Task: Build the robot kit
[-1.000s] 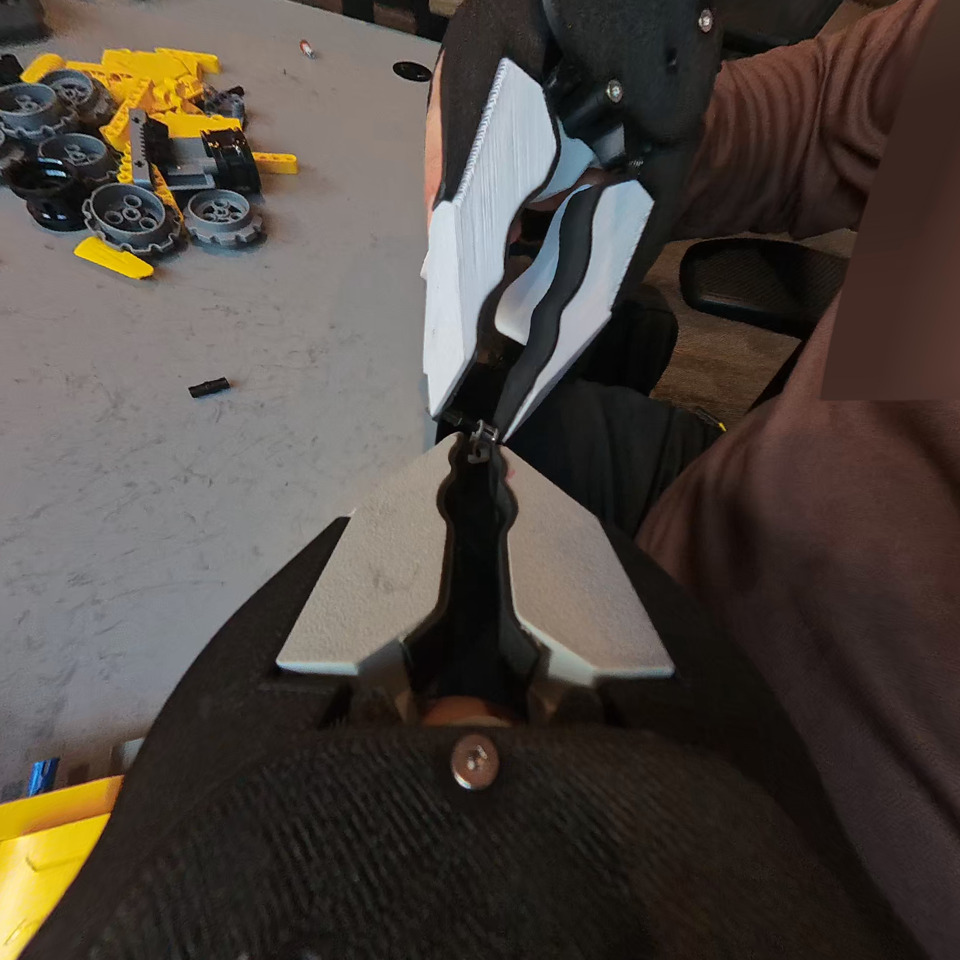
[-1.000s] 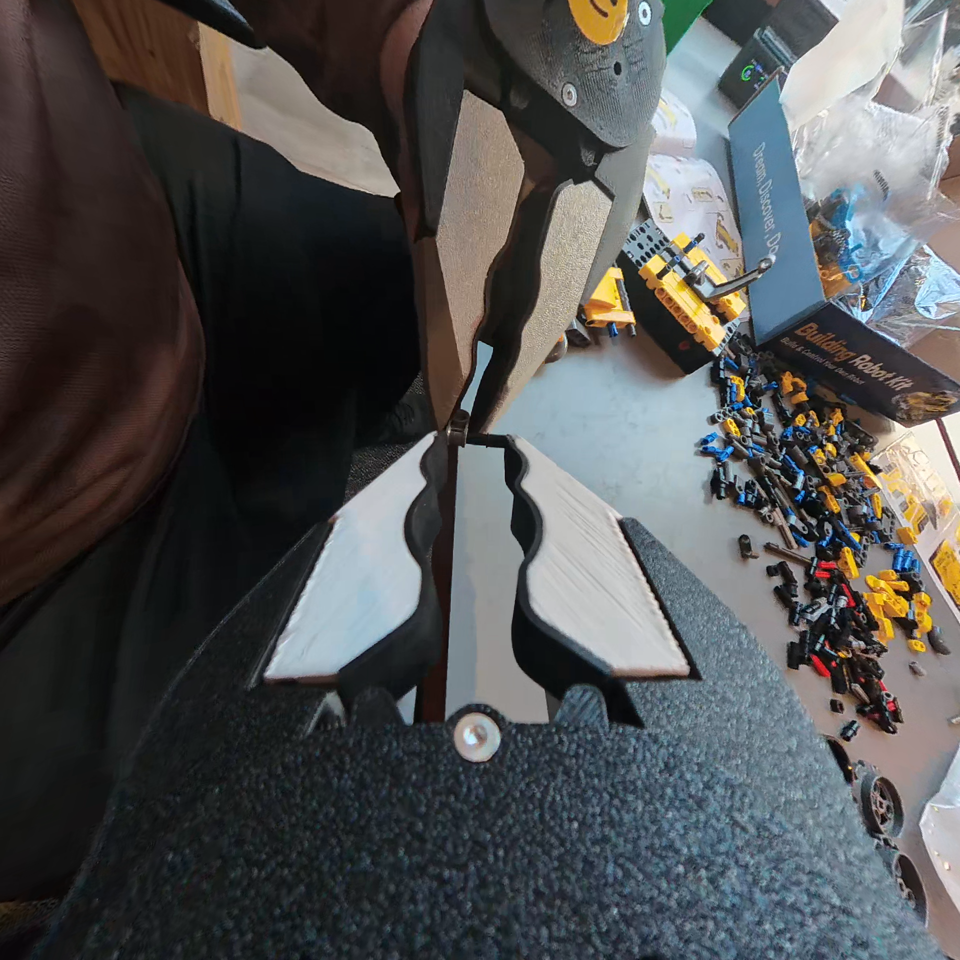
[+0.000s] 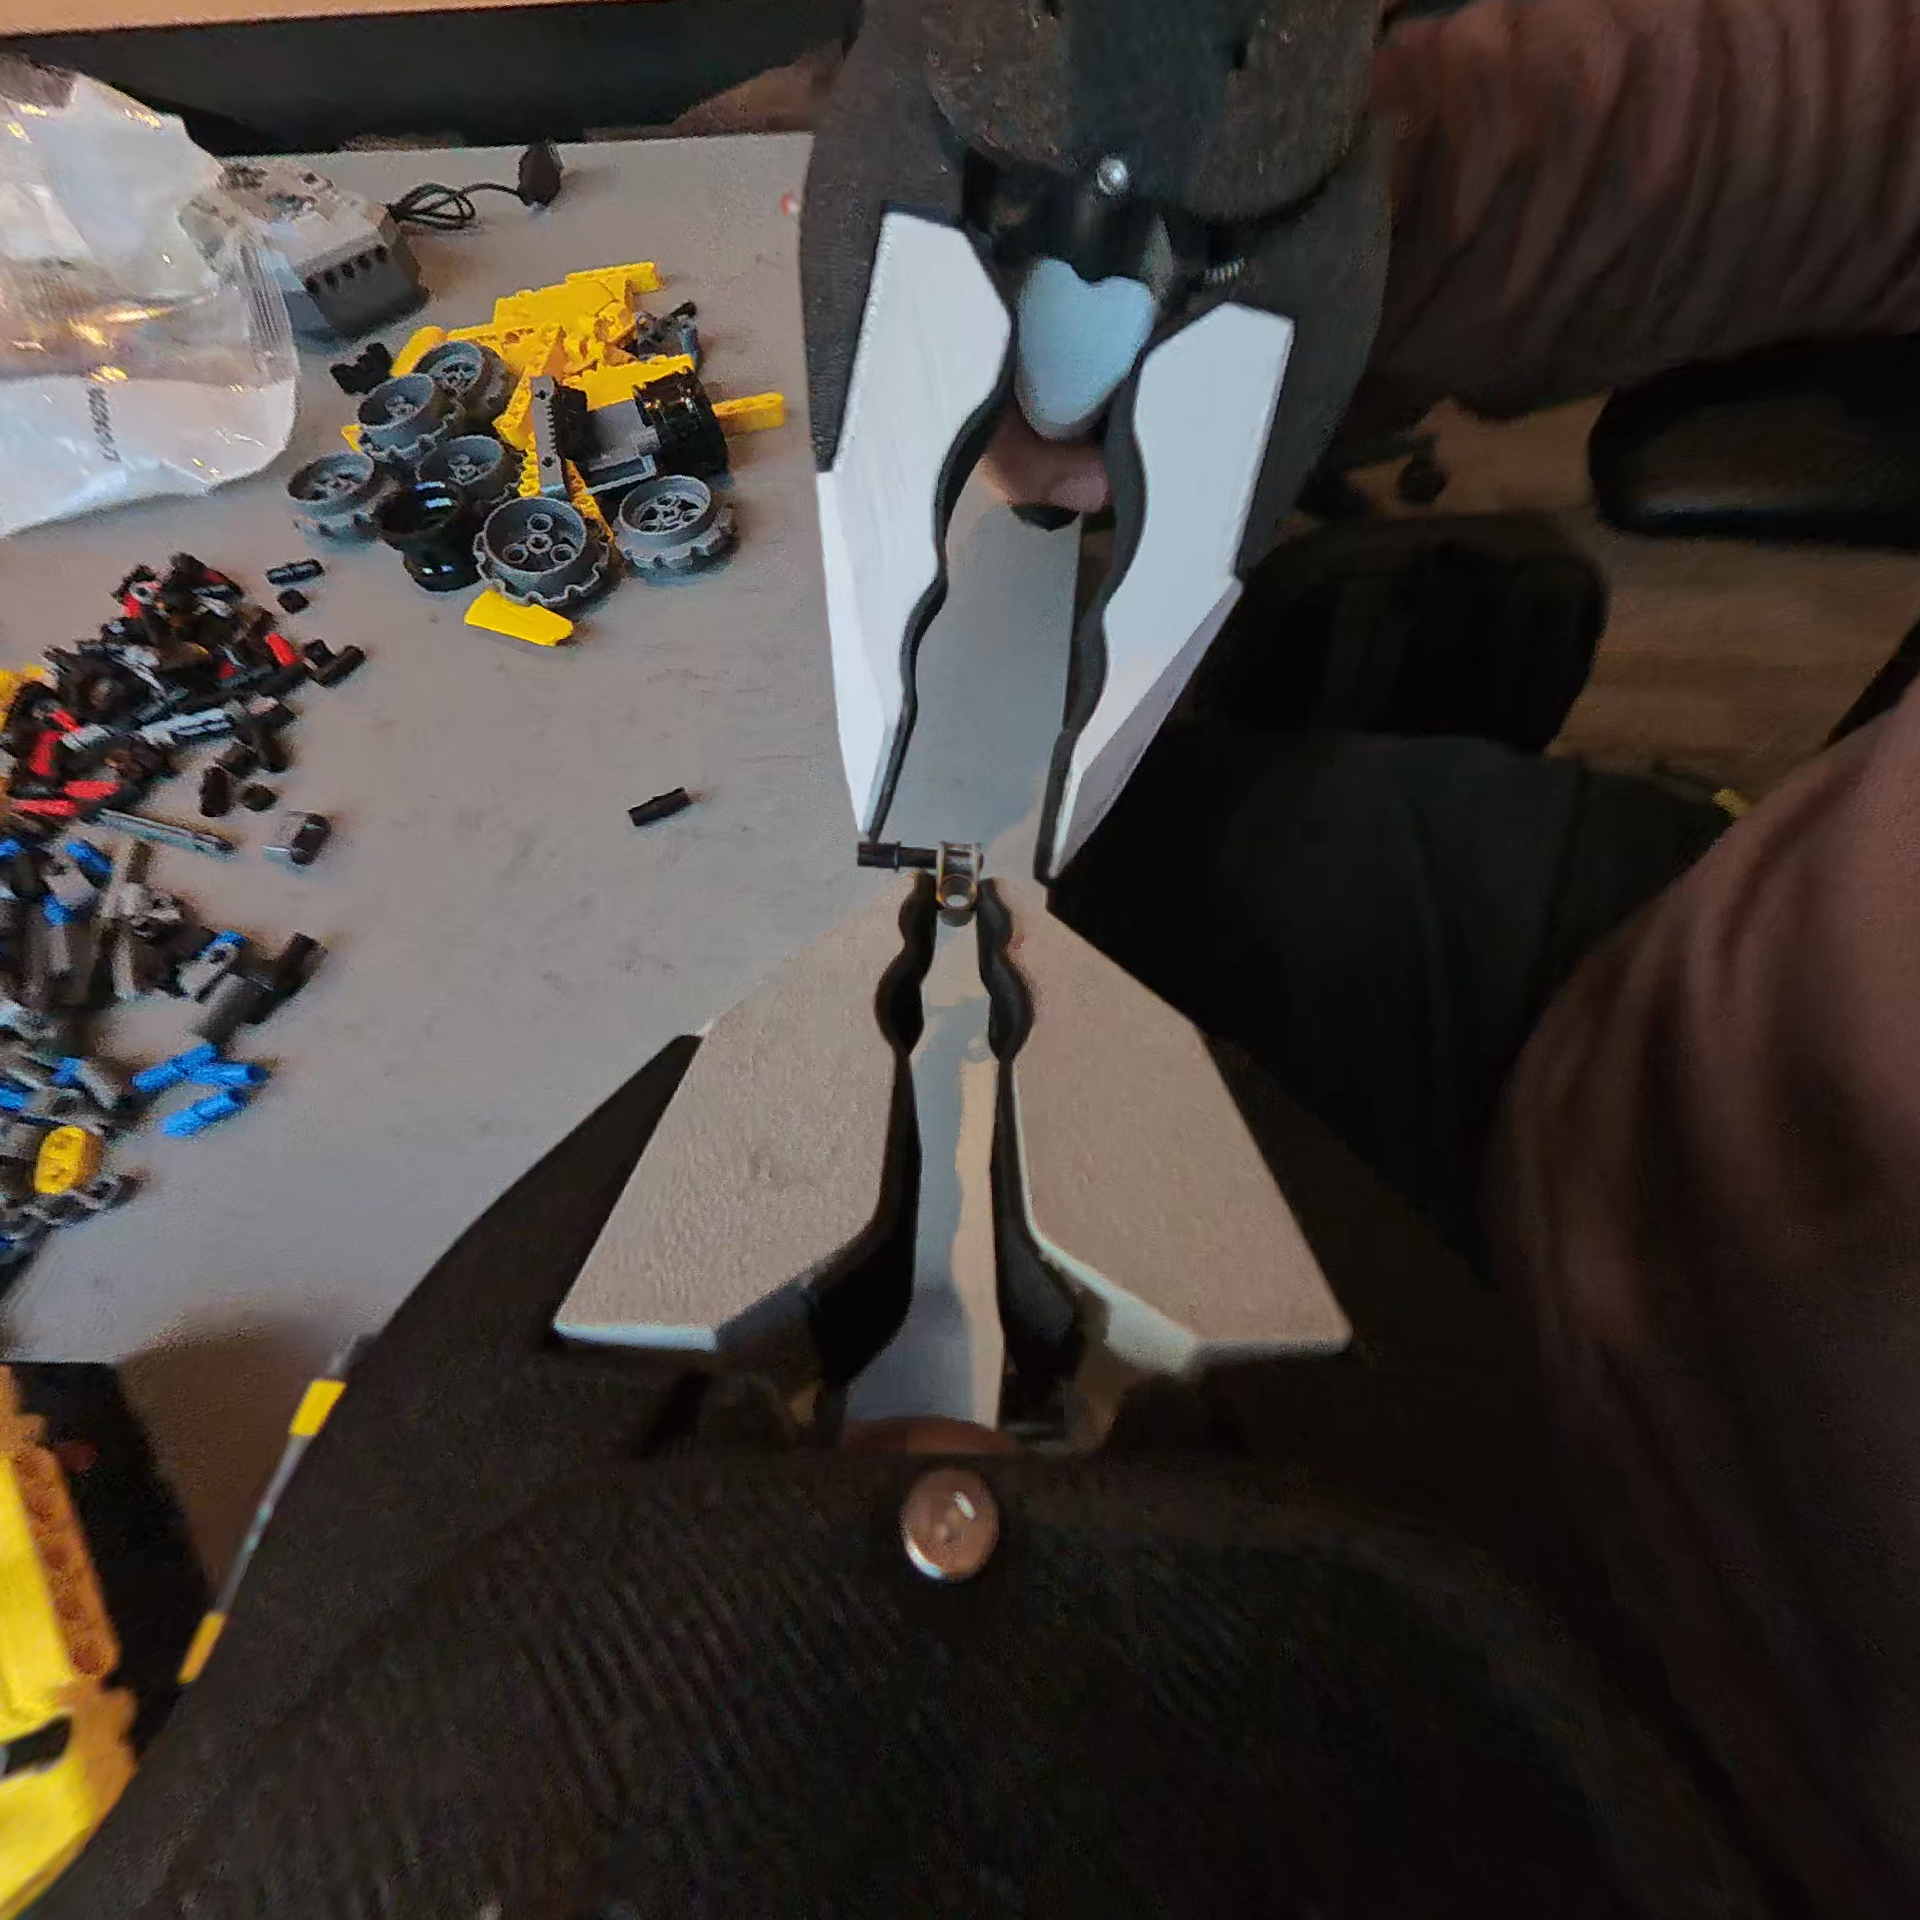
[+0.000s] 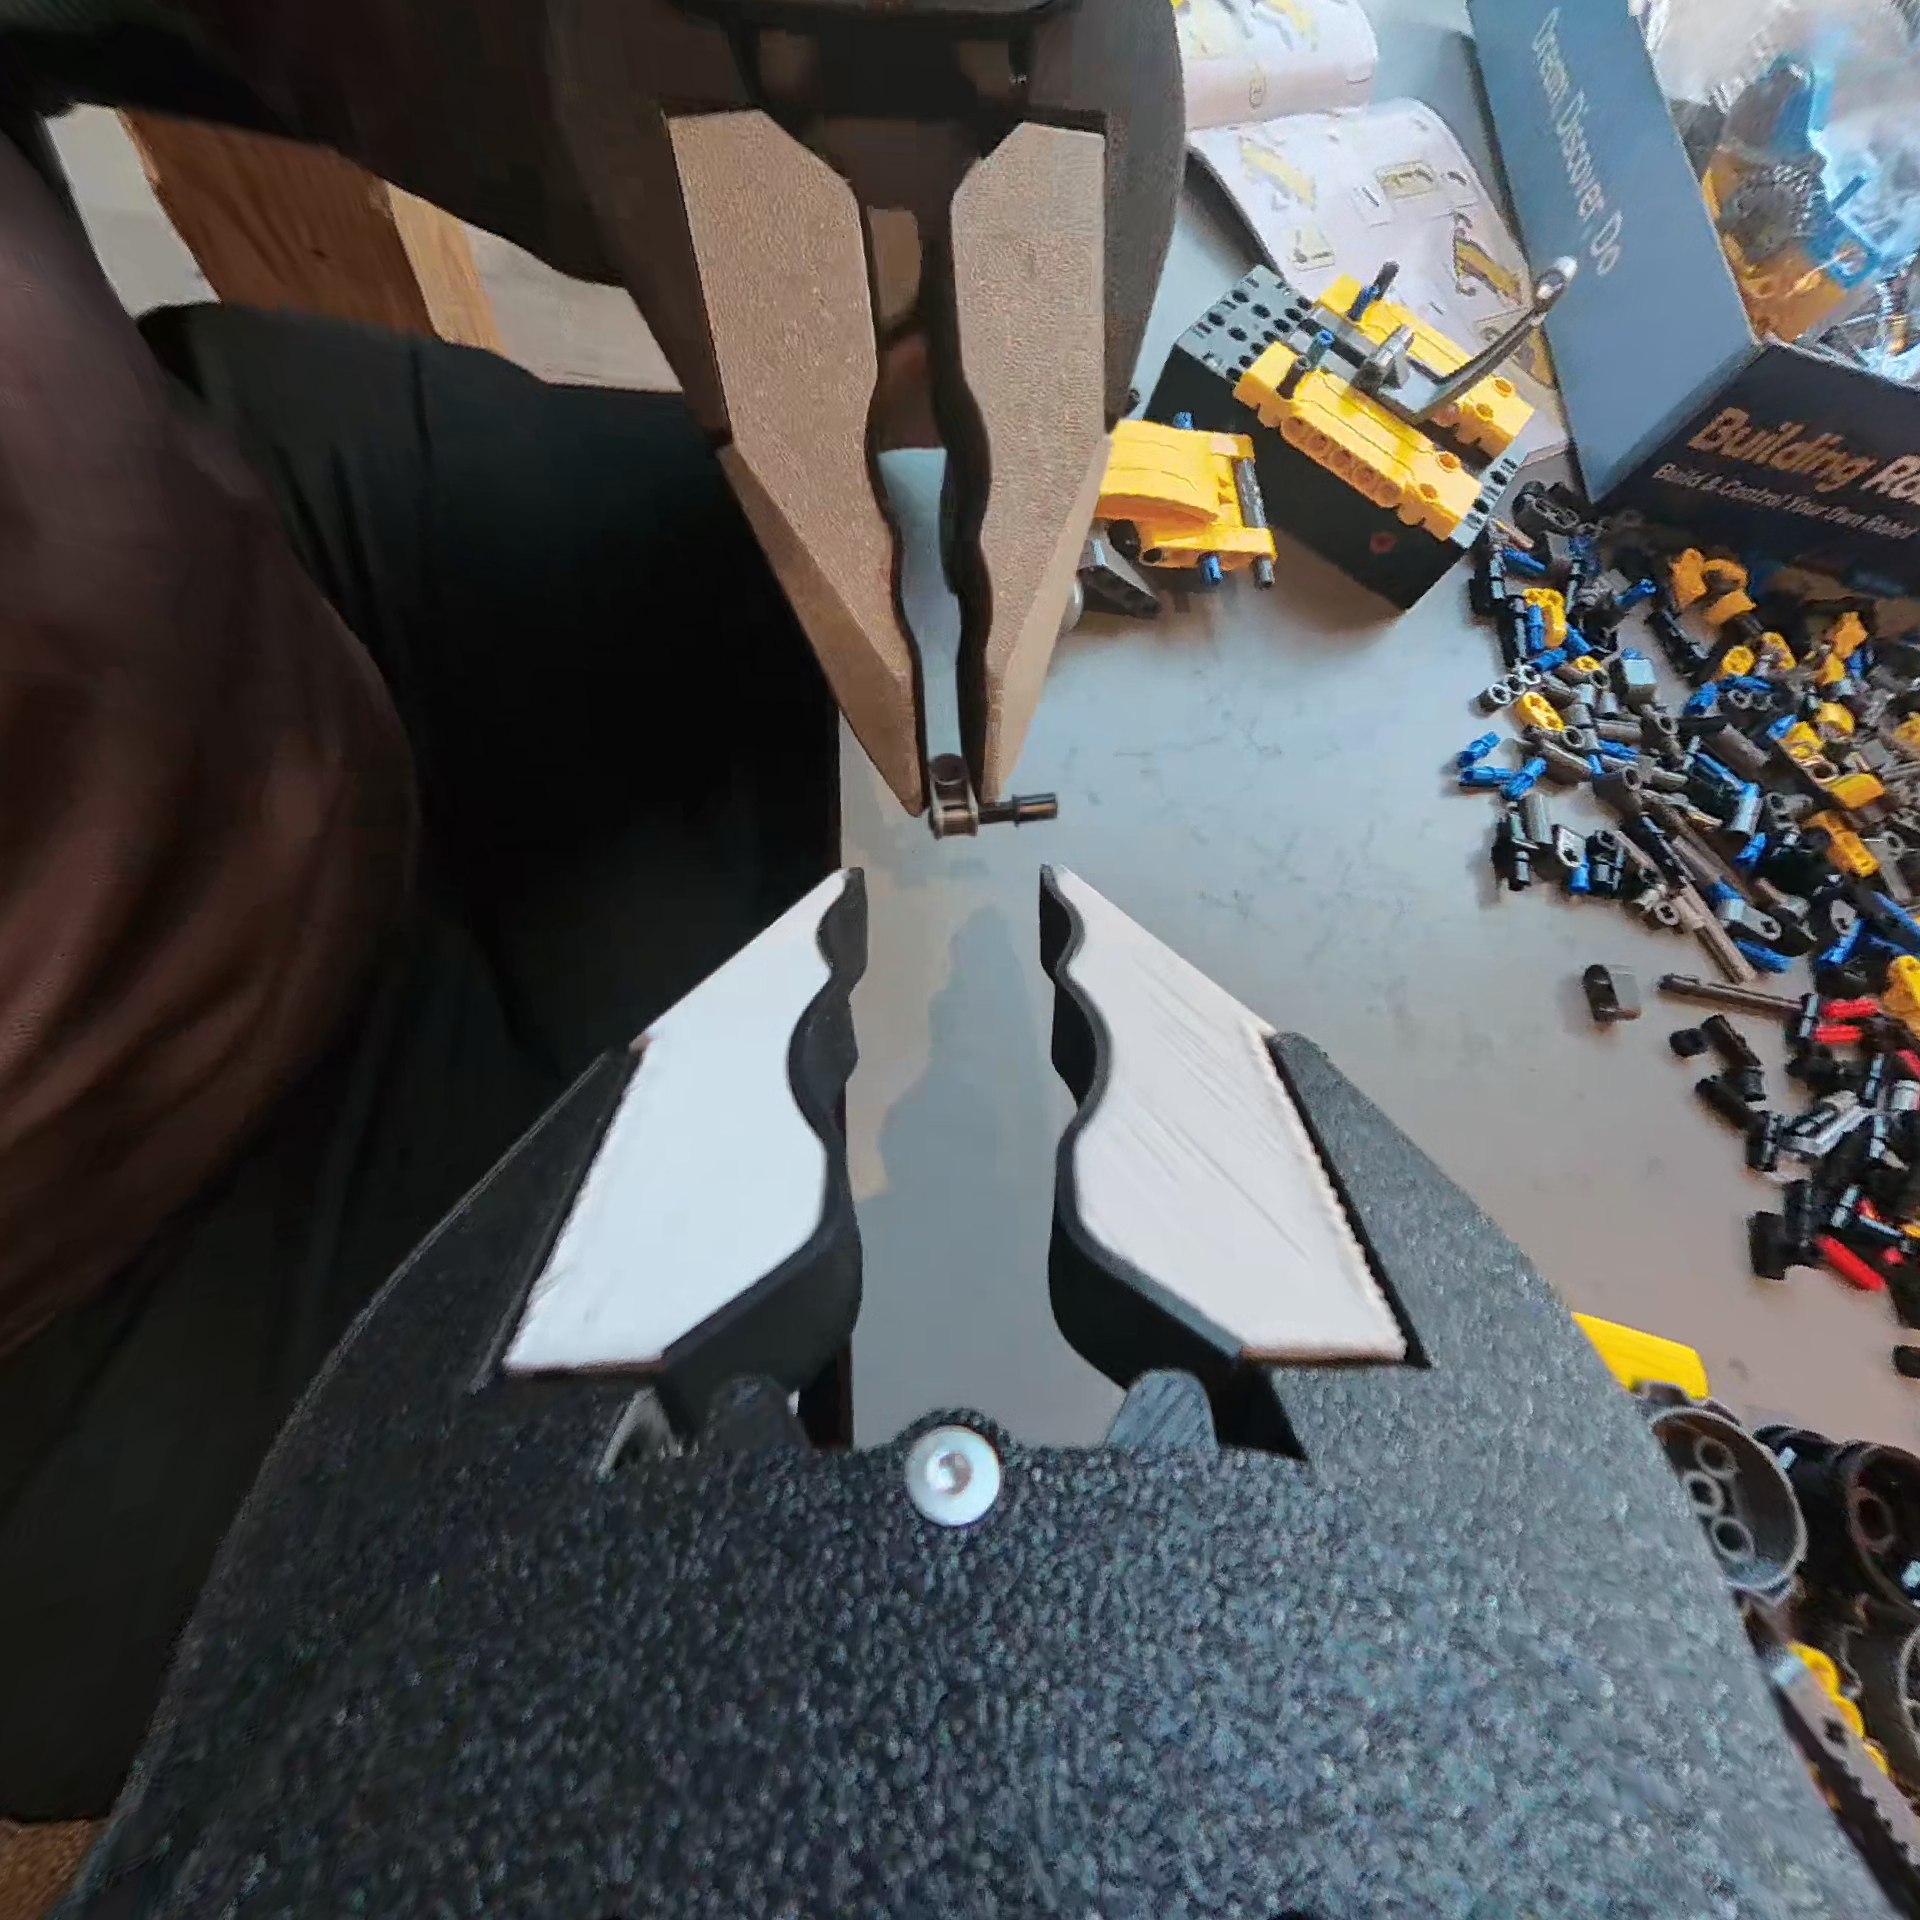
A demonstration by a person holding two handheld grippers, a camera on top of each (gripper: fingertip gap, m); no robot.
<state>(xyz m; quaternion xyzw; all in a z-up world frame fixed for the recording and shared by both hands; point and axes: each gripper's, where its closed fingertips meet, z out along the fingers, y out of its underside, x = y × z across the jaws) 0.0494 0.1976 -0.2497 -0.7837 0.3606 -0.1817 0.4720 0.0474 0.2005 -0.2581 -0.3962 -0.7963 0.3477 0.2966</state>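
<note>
Left gripper (image 3: 954, 902) is pinching a small grey connector (image 3: 954, 873) at its fingertips; right gripper (image 4: 951, 878) is gaping empty just beside it.

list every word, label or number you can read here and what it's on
I won't copy out any writing; these are the things that bear it.
blue box: large lettering on lid and front, legible.
booklet: drawings, any print too small to read.
plastic bag: small print, blurred.
left gripper, shut on a connector, and open right gripper: no writing seen.
</note>
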